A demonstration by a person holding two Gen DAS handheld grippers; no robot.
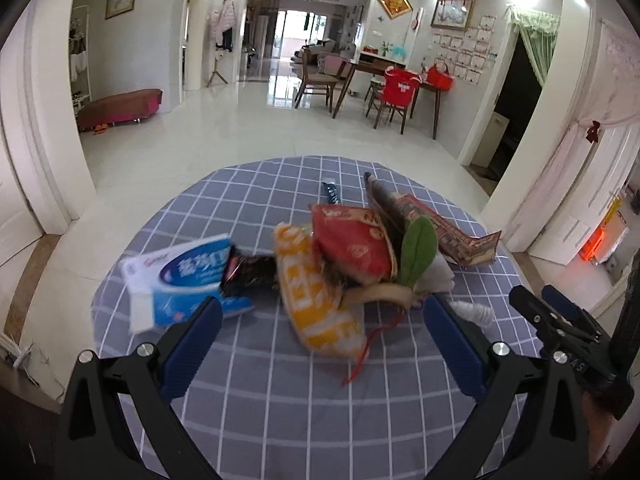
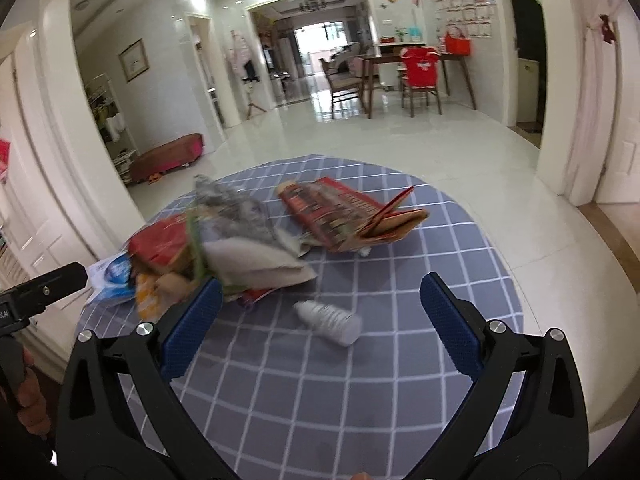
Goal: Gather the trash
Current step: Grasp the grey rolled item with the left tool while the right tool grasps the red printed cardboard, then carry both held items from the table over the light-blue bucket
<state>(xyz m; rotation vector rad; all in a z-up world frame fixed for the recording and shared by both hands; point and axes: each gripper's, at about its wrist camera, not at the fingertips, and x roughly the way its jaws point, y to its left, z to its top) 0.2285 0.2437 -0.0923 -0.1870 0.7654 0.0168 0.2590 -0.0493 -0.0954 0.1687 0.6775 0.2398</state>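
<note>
Trash heaped mid-counter (image 1: 280, 420) on the blue checked cloth: blue tissue pack (image 1: 184, 280), yellow wrapper (image 1: 316, 300), red packet (image 1: 352, 240), flattened red carton (image 2: 352, 216), small plastic bottle (image 2: 330, 320) lying apart nearer. Left tongs (image 1: 320, 332) spread wide, gripping nothing. Right tongs (image 2: 320, 320) likewise wide apart, empty, bottle between the tips.

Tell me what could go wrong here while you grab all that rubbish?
The small plastic bottle lies on its side apart from the pile, so a nudge from the open right hand-held gripper might roll it off the table. The loosely stacked wrappers could also slide apart if the open left hand-held gripper pushes in.
</note>
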